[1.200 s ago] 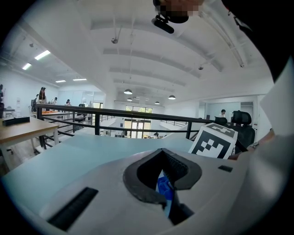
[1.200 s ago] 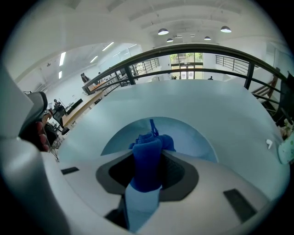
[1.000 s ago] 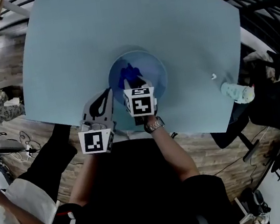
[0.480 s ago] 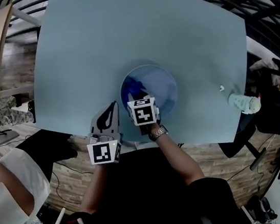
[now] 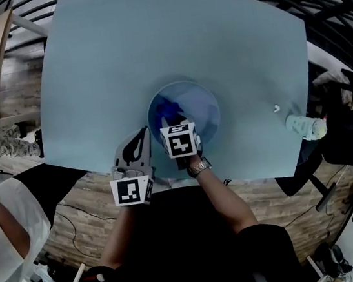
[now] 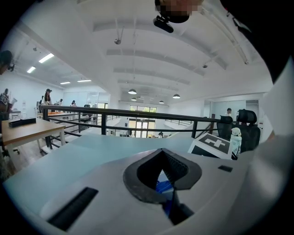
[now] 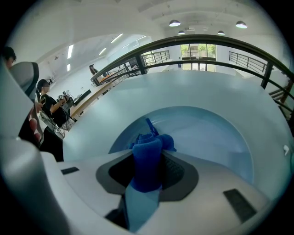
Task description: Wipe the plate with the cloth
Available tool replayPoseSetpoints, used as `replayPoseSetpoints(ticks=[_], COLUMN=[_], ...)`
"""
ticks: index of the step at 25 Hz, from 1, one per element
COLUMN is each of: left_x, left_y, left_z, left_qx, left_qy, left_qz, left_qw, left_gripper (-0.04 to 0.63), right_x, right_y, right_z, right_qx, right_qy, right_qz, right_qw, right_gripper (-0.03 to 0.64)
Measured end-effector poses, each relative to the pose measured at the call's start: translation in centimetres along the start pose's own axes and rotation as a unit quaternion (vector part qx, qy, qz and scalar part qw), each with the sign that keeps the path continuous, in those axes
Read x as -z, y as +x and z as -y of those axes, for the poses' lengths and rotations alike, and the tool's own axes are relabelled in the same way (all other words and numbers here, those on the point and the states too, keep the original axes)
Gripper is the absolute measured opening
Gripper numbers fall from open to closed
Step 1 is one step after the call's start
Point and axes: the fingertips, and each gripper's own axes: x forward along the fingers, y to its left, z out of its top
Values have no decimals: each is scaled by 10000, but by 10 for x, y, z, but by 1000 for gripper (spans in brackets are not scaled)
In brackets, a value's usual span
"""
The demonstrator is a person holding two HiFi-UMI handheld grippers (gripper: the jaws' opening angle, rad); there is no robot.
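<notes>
- A pale blue table (image 5: 119,60) fills the head view, with the person we watch standing at its near edge.
- A round blue plate (image 5: 201,111) lies flat on the table, near that edge and right in front of the person.
- The right gripper (image 7: 148,156) reaches over the plate's near left part. We see its jaws clamped tight on a bunched dark blue cloth.
- The left gripper (image 5: 140,135) sits just beside the plate's left rim, over bare table. Its jaw tips meet and grip nothing. The blue we glimpse through the gap behind the tips lies beyond the jaws.
- A pale bottle (image 5: 305,127) lies at the table's right edge, well apart from the plate.
- The cloth (image 5: 169,109) pokes out past the right gripper's jaw tips and lies on the plate's left side, inside the rim.
- A wristwatch (image 5: 197,166) shows on the arm behind the right gripper.
- A tiny white object (image 5: 276,108) lies on the table near the bottle. We cannot tell what it is.
</notes>
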Motion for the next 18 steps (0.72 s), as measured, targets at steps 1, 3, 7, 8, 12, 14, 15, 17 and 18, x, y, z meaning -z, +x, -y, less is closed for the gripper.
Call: replayPoseSetpoints(ticks=[1, 3, 7, 8, 12, 14, 15, 17, 18], left_x=[0, -1, -2, -3, -4, -2, -3, -1, 0], left_y=[0, 1, 3, 3, 5, 5, 5, 5, 5], left_z=[3, 7, 12, 14, 23, 26, 28, 30, 31], left_qx=[21, 30, 95, 123, 190, 213, 244, 285, 290], left_qy=[-2, -34, -11, 3, 7, 31, 49, 60, 48], left_qz=[11, 39, 46, 67, 54, 17, 29, 7, -22], left_qw=[10000, 10000, 9999, 9999, 9998, 9998, 9997, 9996, 9996], left_gripper=[0, 0, 1, 1, 0, 0, 0, 0, 0], right_x=[1, 4, 7, 8, 14, 15, 15, 17, 17], right_y=[-1, -3, -8, -9, -14, -18, -20, -22, -23], right_z=[3, 9, 20, 23, 37, 43, 46, 50, 53], right_qx=[21, 61, 149, 170, 282, 328, 349, 398, 422], right_qy=[9, 44, 137, 155, 215, 269, 294, 343, 371], right_qz=[3, 9, 22, 31, 55, 75, 85, 98, 97], right_qw=[10000, 10000, 9998, 9997, 9994, 9991, 9989, 9986, 9984], right_gripper=[120, 120, 120, 120, 120, 120, 120, 120, 120])
